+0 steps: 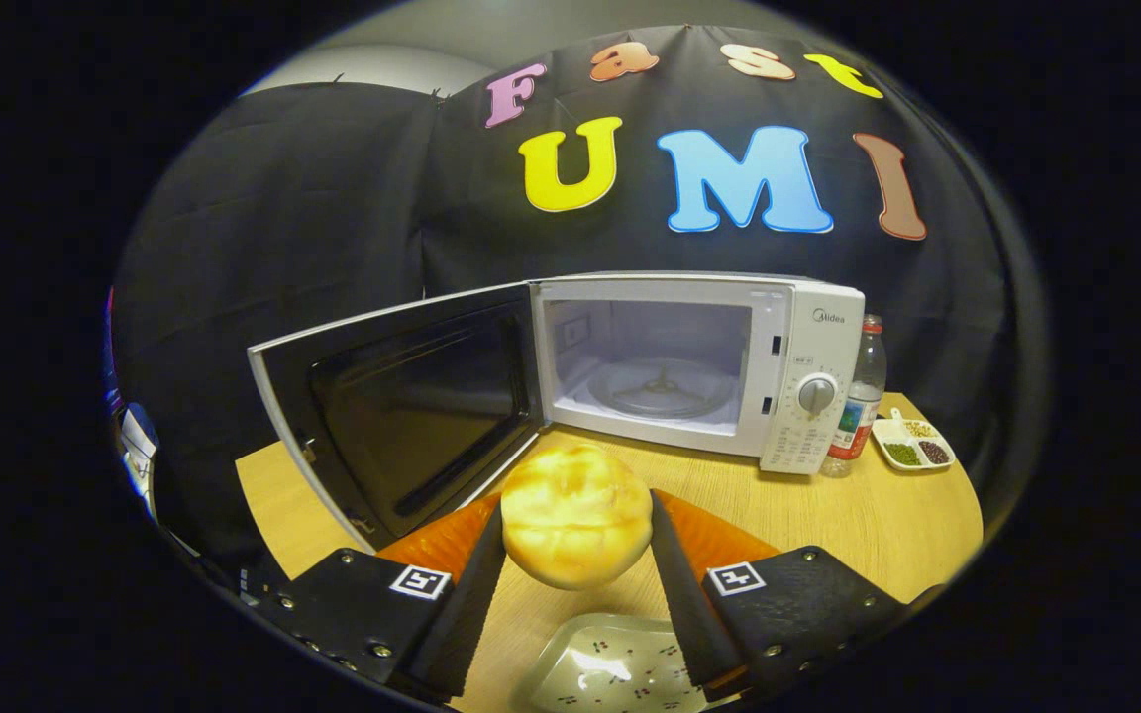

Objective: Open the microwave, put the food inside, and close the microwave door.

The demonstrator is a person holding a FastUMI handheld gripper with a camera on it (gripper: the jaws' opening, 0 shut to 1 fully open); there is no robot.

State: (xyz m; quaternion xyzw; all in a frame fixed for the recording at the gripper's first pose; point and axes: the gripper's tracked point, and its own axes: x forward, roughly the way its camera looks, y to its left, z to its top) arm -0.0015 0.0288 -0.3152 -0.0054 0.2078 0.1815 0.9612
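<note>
Already the microwave (699, 366) on the wooden table (878, 515) stands open, its door (402, 406) swung wide to the left, so the first step looks done. From the gripper view, the cavity is lit and bare, with only the glass turntable (665, 388) lying on its floor. The control panel with its dial (816, 394) sits on the right side of the oven.

The gripper (576, 555) is pinching the food, a round golden bun (575, 528), with one finger pressing on each flank. The bun sits between the fingers, raised off the table and above a small patterned glass dish (610, 673) that lies below and just behind it. It is in front of the oven's opening, not yet inside.

Beyond the microwave's right side stand a plastic bottle (858, 401) and a little divided tray of seeds (912, 446), both well apart from the work.

As I judge it, the task is roughly a third through: the bun must go forward onto the turntable, the fingers must let go and draw back, and then the door has to be pushed closed.
</note>
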